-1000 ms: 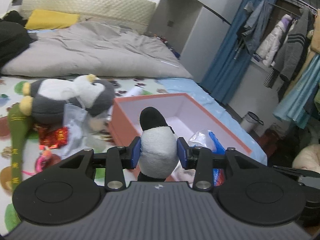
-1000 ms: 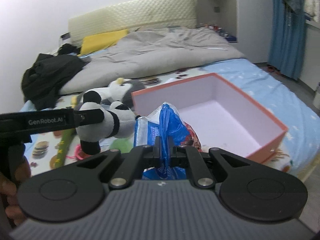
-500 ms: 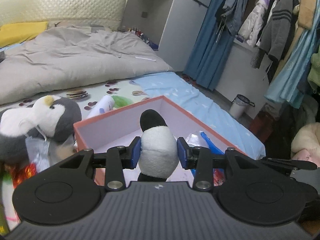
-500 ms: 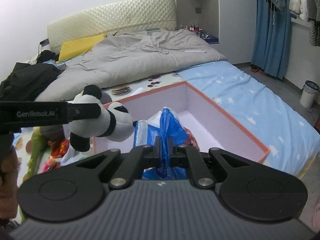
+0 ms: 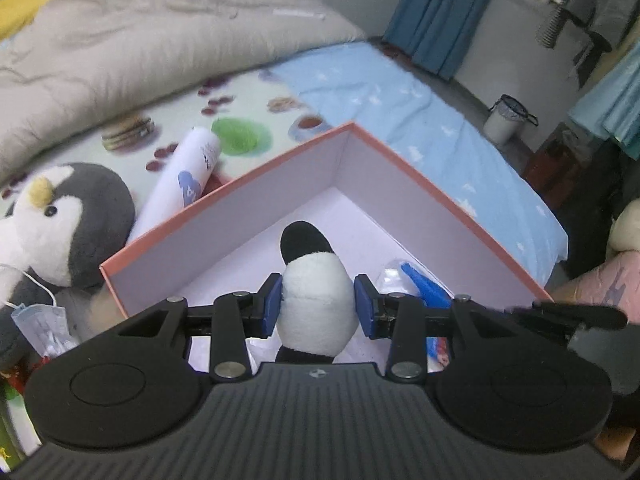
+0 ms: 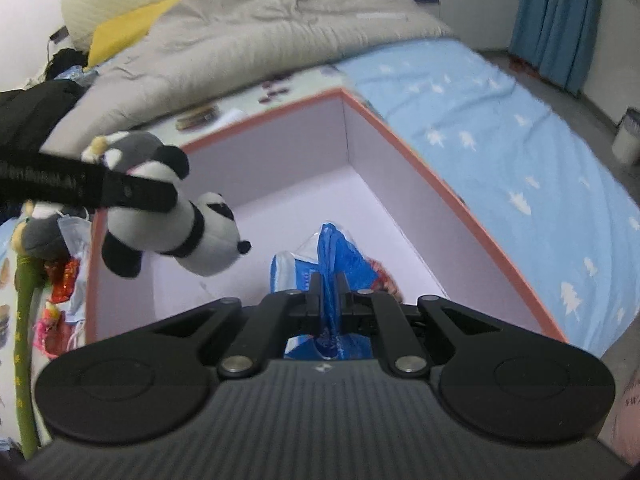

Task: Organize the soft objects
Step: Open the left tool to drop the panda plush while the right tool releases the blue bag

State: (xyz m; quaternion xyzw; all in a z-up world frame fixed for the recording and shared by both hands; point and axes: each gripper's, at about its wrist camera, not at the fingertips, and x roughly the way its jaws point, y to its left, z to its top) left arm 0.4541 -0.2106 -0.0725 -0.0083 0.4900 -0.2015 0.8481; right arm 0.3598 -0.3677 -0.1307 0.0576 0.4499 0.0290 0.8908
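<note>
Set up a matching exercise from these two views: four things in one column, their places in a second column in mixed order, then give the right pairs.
Things:
1. panda toy
2. blue plastic bag
3. penguin toy
4. white tube

Places:
A. lying on the bed beyond the box's far wall
B. pinched in the right gripper
C. sitting on the bed left of the box
D. clamped in the left gripper over the box

Pairs: 1-D, 2-B, 3-C, 4-A
</note>
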